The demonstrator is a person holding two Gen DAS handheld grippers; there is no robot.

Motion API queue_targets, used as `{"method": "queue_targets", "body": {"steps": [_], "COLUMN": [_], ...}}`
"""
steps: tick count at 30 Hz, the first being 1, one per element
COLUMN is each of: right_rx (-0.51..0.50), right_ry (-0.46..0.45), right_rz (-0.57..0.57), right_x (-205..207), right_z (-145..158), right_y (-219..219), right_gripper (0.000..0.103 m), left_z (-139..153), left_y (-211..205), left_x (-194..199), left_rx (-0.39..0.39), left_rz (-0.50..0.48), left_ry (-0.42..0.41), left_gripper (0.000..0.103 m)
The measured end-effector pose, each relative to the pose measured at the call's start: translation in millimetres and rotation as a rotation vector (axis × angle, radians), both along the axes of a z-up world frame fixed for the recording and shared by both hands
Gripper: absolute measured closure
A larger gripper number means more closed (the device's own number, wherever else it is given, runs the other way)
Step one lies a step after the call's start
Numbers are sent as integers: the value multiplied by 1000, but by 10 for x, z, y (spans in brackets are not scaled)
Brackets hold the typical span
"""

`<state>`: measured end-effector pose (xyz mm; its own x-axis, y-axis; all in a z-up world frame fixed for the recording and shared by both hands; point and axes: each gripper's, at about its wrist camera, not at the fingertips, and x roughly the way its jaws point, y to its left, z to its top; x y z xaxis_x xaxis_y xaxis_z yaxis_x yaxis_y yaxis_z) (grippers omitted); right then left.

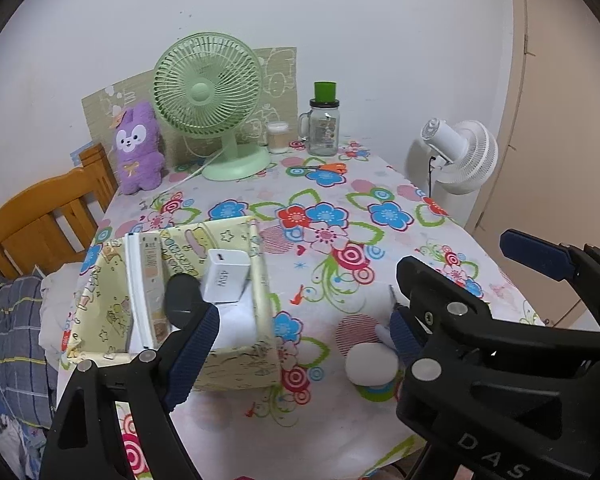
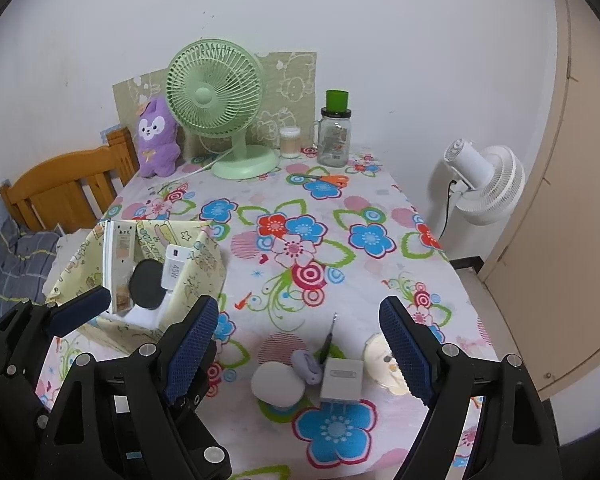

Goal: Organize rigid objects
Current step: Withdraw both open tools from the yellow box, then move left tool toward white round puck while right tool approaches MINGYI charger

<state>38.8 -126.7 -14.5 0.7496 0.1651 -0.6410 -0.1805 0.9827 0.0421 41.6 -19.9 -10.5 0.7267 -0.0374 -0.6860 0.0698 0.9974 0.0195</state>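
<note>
A yellow patterned box (image 1: 236, 364) (image 2: 204, 264) stands at the table's left edge. It holds a white charger (image 1: 224, 280) (image 2: 174, 268), a black round thing (image 2: 146, 284) and a flat white pack (image 1: 146, 284). On the floral cloth near the front lie a white disc (image 2: 278, 384) (image 1: 370, 364), a lavender piece (image 2: 306, 366), a thin metal tool (image 2: 330, 338), a white square block (image 2: 342, 378) and a cream round thing (image 2: 378, 358). My left gripper (image 1: 300, 338) is open by the box's right front corner, nothing between its fingers. My right gripper (image 2: 300, 348) is open above the small pieces.
At the back stand a green desk fan (image 1: 208, 92), a purple plush (image 1: 138, 148), a glass jar with a green lid (image 1: 324, 120), a small tub (image 1: 278, 136) and orange scissors (image 1: 328, 167). A wooden chair (image 1: 40, 220) is left, a white floor fan (image 2: 488, 180) right.
</note>
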Motion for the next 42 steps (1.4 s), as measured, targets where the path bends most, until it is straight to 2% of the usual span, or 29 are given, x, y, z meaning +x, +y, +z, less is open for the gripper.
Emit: {"method": "queue_targets", "body": {"steps": [19,31,35,42], "right_rx": [15,22,34,45], "right_ry": [-22,-18,-10,1], "right_rz": [-18,1,-1,-18], "right_x": [-36,54,85,134], "right_z": [-164,-433,-547,-764], "right_y": [-489,-690,-747,-828], "right_gripper": [18,18,18,18], "left_z": [-138,-422,-515,-702], "left_y": [-363,-509,-536,-592], "left_x": [-8,90,120,169], "left_rx": [-1,-10,-35,3], "left_rz": [-24,-28,-45,-35], "left_ry": [-24,-2,13,30], "left_gripper": [8,8,8,8]}}
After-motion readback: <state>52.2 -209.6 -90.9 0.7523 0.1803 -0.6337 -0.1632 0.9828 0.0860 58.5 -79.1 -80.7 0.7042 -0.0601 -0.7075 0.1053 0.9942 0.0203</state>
